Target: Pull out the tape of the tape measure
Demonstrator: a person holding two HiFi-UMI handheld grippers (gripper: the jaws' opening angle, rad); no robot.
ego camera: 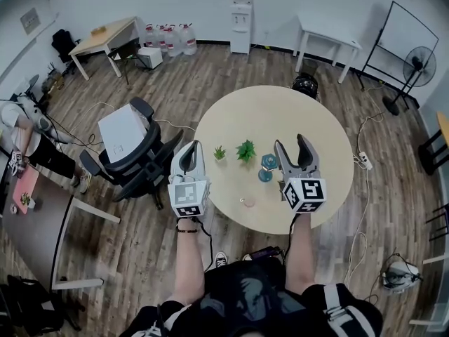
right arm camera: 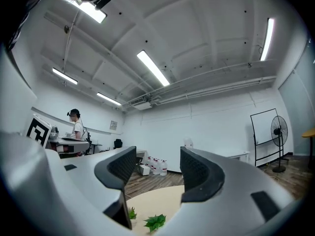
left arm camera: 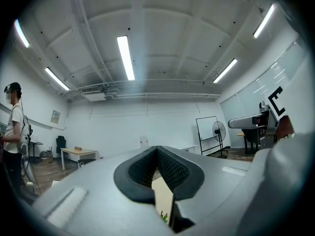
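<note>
The teal tape measure (ego camera: 267, 166) lies on the round wooden table (ego camera: 323, 139), just left of my right gripper (ego camera: 290, 144). That gripper's jaws stand wide apart with nothing between them; in the right gripper view (right arm camera: 157, 167) only the table and the room show through the gap. My left gripper (ego camera: 189, 147) hovers at the table's left edge, with its jaws pressed together and empty (left arm camera: 157, 154). Neither gripper touches the tape measure, and neither gripper view shows it.
Two small green plants (ego camera: 245, 149) (ego camera: 219, 153) stand on the table between the grippers; one shows below the right jaws (right arm camera: 155, 222). A small pink item (ego camera: 247, 202) lies near the front edge. A black office chair (ego camera: 137, 156) stands left of the table.
</note>
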